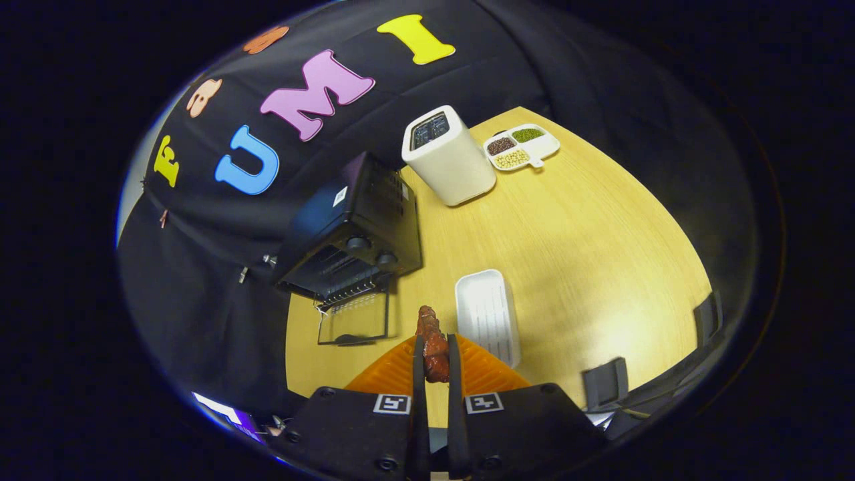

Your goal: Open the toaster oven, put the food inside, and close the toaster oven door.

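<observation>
Oven [351, 237] door [354, 321] already down. Gripper [435, 357] clamped on the food [433, 344], held above the table [588, 240], short of the oven mouth. Left: carry food in, release, shut door

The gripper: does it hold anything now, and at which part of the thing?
Yes. The gripper is shut on the reddish-brown piece of meat, both fingers pressing its near end; the far end sticks out ahead.
</observation>
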`<state>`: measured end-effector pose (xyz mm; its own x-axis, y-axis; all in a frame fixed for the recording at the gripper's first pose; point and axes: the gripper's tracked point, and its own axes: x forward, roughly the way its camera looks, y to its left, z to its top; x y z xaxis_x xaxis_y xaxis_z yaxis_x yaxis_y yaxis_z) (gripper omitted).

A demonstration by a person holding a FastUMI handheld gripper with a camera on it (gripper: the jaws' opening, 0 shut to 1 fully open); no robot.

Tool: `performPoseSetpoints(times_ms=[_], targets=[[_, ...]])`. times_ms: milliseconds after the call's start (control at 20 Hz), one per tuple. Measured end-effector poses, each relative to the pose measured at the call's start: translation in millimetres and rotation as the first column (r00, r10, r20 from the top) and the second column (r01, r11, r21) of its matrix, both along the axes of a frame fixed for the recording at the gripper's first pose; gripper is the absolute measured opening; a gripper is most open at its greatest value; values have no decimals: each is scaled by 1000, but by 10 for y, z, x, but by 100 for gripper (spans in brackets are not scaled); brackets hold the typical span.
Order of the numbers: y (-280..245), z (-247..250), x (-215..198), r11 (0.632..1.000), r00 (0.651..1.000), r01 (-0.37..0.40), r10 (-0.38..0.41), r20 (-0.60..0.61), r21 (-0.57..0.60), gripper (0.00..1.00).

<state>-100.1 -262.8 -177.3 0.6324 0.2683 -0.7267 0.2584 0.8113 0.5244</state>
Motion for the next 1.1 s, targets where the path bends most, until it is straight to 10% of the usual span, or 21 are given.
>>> performPoseSetpoints(times_ms=[500,1100], targets=[[1323,227,-53,998,992,67,-68,108,20,15],[2141,-166,1321,986,943,99,-136,304,135,15]])
